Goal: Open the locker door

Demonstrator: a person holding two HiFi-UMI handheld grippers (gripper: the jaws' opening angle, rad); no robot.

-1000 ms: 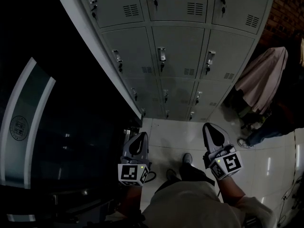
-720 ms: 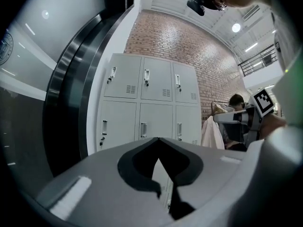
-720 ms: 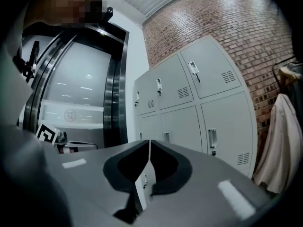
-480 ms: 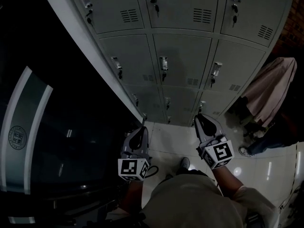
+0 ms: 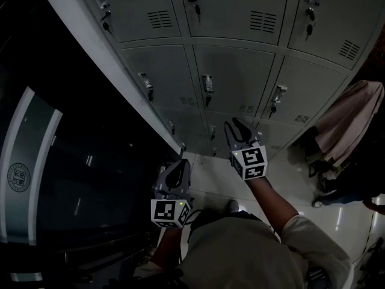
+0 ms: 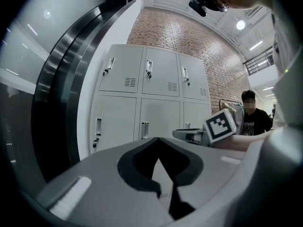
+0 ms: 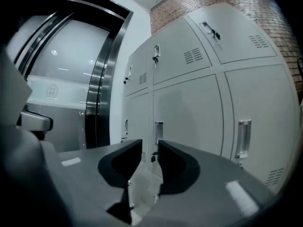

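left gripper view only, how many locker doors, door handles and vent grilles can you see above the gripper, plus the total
locker doors: 6
door handles: 6
vent grilles: 3
total: 15

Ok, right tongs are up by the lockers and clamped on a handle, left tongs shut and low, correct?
Not clamped. The right gripper view shows the right tongs opening with nothing between them; the handle lies ahead, untouched. The rest holds: they are up by the lockers, and the left tongs are shut and low.
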